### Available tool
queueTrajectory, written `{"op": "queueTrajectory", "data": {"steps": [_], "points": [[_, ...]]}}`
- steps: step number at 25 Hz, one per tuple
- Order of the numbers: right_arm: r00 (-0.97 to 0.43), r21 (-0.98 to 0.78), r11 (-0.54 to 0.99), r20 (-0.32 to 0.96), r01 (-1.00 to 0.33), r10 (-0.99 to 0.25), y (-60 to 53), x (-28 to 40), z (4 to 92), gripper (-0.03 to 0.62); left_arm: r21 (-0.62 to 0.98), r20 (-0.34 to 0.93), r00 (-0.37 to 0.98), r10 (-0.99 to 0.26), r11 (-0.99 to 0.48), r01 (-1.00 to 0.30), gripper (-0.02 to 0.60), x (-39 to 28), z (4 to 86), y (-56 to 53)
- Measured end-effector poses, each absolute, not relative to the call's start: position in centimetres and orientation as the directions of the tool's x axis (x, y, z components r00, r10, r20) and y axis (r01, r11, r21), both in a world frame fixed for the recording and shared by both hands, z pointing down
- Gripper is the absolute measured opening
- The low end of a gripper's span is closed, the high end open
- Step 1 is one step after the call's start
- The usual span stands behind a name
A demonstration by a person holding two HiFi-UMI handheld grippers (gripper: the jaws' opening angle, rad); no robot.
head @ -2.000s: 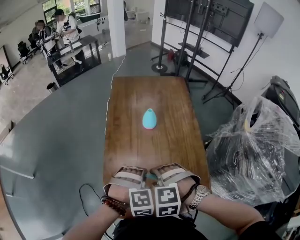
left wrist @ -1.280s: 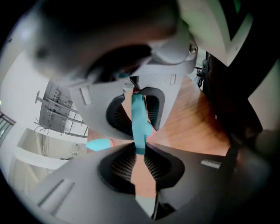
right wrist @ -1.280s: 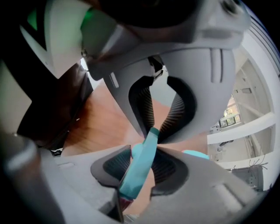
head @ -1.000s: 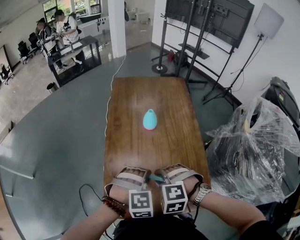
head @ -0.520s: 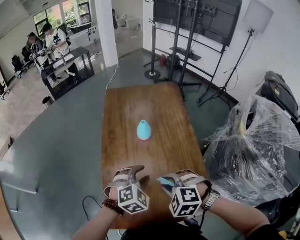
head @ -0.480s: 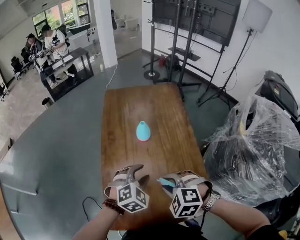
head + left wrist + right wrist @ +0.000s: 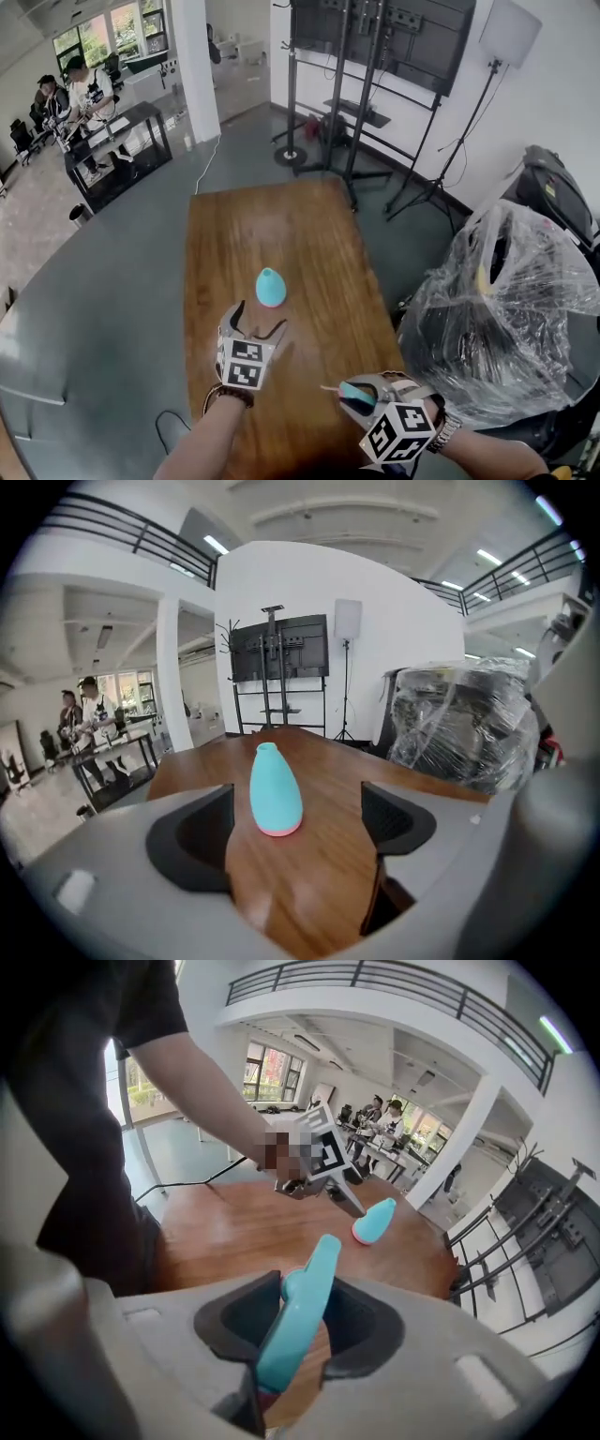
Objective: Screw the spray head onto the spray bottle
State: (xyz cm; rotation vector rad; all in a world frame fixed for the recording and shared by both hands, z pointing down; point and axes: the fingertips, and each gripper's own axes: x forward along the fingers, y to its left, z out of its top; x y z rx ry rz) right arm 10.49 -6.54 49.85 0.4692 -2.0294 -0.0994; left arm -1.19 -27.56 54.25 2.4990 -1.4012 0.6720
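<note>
The left gripper [image 7: 260, 317], its fingers [image 7: 192, 841] having just been opening wide and empty, is hovering just short of the upright teal spray bottle [image 7: 271, 288] standing mid-tabletop [image 7: 319, 234], seemingly not touching it, while the right gripper [image 7: 349, 394], near right, is clenching the teal spray head [image 7: 300, 1307].

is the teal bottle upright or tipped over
Upright. The spray bottle stands on its pink base on the table, open neck pointing up.

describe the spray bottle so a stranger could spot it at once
Find the long wooden table in the hall. Near its centre stands the spray bottle, a small teal teardrop with a pink base. It alone stands on the table; the other teal piece, the spray head, is clamped in the right gripper.
</note>
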Motion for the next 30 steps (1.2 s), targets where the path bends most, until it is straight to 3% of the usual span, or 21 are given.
{"op": "queueTrajectory", "data": {"steps": [5, 15, 17, 20, 30], "points": [[-0.413, 0.23, 0.91, 0.834, -0.344, -0.367, -7.3, 12.3, 49.7, 0.124, -0.003, 0.49, 0.454, -0.744, -0.523, -0.853, 0.495, -0.3, 57.6, -31.8], [-0.392, 0.193, 0.887, 0.843, -0.42, -0.369, -7.6, 14.3, 49.0, 0.124, 0.039, 0.559, 0.444, -0.701, -0.512, -0.858, 0.509, 0.7, 63.5, -36.6], [-0.389, 0.189, 0.883, 0.844, -0.429, -0.369, -7.6, 14.5, 49.0, 0.124, 0.045, 0.57, 0.441, -0.693, -0.51, -0.859, 0.499, 0.7, 63.7, -36.9], [-0.389, 0.191, 0.878, 0.841, -0.438, -0.377, -7.6, 14.6, 48.9, 0.124, 0.037, 0.581, 0.445, -0.682, -0.524, -0.851, 0.419, 0.7, 64.0, -37.0], [-0.417, 0.213, 0.852, 0.799, -0.478, -0.433, -8.7, 14.4, 47.8, 0.124, -0.123, 0.603, 0.474, -0.642, -0.662, -0.739, 0.408, 1.2, 60.8, -33.0]]}}
